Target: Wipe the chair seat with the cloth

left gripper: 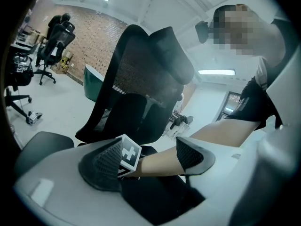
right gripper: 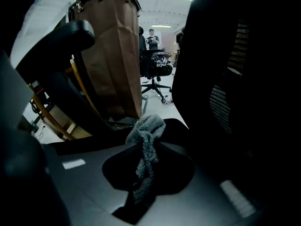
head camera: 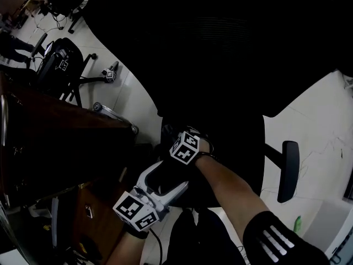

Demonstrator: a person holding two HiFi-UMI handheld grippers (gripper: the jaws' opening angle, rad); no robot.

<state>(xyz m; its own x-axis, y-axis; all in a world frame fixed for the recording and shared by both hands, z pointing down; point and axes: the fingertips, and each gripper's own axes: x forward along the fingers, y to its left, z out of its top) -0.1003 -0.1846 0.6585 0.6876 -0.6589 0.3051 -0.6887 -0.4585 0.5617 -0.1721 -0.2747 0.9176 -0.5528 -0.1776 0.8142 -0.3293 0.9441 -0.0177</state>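
Head view v. dark: chair seat (head camera: 237, 148) edges unclear, cloth (right gripper: 146, 135) unseen.

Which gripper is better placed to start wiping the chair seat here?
Right, I'd say. The right gripper is shut on the crumpled grey cloth at the black chair seat; the left gripper has its jaws apart, holding nothing.

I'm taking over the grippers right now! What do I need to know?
Left gripper: open, nothing in it, close beside the right one.
Right gripper: shut on the grey cloth, which bunches up out of the jaws, near the black seat.
Done: the cloth is in the grip. The pictures are too dark to show whether it touches the seat or whether any of the seat is wiped.
Left: rub the cloth across the whole seat.
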